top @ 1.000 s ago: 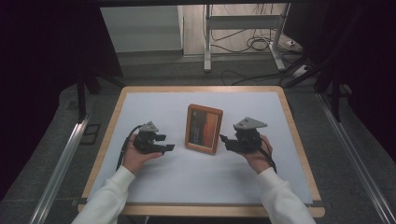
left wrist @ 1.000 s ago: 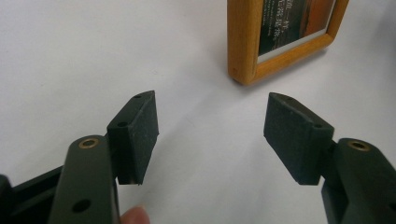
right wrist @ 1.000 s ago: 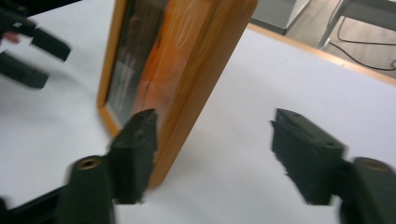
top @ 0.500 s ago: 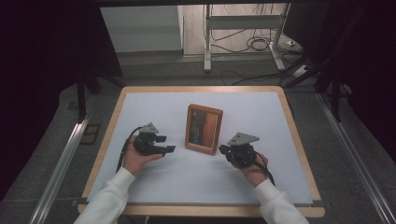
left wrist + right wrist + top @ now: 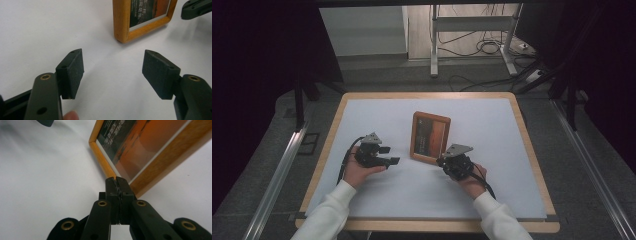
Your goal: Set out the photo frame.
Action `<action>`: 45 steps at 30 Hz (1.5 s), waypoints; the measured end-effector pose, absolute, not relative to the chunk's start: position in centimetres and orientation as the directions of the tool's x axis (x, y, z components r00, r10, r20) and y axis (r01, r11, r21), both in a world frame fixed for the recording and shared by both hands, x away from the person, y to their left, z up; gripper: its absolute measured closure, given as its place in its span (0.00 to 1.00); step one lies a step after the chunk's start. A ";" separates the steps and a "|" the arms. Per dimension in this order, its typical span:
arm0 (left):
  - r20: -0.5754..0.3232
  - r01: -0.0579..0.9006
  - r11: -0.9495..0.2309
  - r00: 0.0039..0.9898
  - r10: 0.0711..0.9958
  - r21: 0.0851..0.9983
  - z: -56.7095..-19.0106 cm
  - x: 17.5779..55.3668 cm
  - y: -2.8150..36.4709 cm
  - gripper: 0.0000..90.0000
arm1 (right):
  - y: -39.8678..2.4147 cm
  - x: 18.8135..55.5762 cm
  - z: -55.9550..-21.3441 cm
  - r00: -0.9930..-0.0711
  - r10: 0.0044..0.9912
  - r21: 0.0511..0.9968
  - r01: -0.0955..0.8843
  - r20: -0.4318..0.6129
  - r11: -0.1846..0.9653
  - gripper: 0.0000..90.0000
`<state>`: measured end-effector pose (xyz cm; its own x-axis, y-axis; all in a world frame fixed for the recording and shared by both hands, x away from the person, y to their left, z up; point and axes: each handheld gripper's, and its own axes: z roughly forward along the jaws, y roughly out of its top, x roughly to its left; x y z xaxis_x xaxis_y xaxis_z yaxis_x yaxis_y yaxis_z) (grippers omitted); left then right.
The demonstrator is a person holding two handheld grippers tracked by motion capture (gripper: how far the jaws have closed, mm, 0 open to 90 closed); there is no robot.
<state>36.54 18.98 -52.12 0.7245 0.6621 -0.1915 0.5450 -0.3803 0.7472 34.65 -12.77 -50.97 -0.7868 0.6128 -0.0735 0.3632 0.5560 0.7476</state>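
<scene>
Right hand-held gripper (image 5: 441,161) nearer picture frame (image 5: 430,136)

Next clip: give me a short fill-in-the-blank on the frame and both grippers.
The wooden picture frame lies flat on the ____ mat.
The left gripper's jaws stand ____.
The right gripper's jaws are ____, their tips at the frame's near corner.

Missing words: white; open; shut

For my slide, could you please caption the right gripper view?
Right gripper, shut and empty, points at the near corner of the wooden picture frame.
</scene>
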 end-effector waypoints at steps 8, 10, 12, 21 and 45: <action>-0.191 0.544 -0.381 0.725 0.662 0.747 -52.1 36.6 19.0 0.37 | -12.8 35.5 -52.4 -0.780 0.623 0.723 0.398 -0.058 0.566 0.99; -0.190 0.544 -0.382 0.726 0.661 0.747 -52.1 36.6 19.0 0.37 | -12.7 35.5 -52.4 -0.780 0.623 0.723 0.398 -0.057 0.565 0.99; -0.190 0.544 -0.382 0.726 0.661 0.747 -52.1 36.5 19.0 0.37 | -12.7 35.5 -52.4 -0.783 0.618 0.720 0.390 -0.068 0.574 1.00; -0.189 0.543 -0.384 0.727 0.661 0.746 -52.1 36.5 19.0 0.37 | -13.0 35.7 -52.5 -0.779 0.624 0.717 0.397 -0.067 0.572 1.00; -0.188 0.545 -0.384 0.725 0.662 0.745 -52.1 36.6 19.1 0.36 | -14.2 36.4 -52.5 -0.750 0.658 0.721 0.418 -0.070 0.553 1.00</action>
<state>36.56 19.11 -52.14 0.7251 0.6624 -0.1884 0.5447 -0.3842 0.7454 36.42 -14.23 -52.54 -0.7499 0.6579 -0.0697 0.4181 0.5529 0.7207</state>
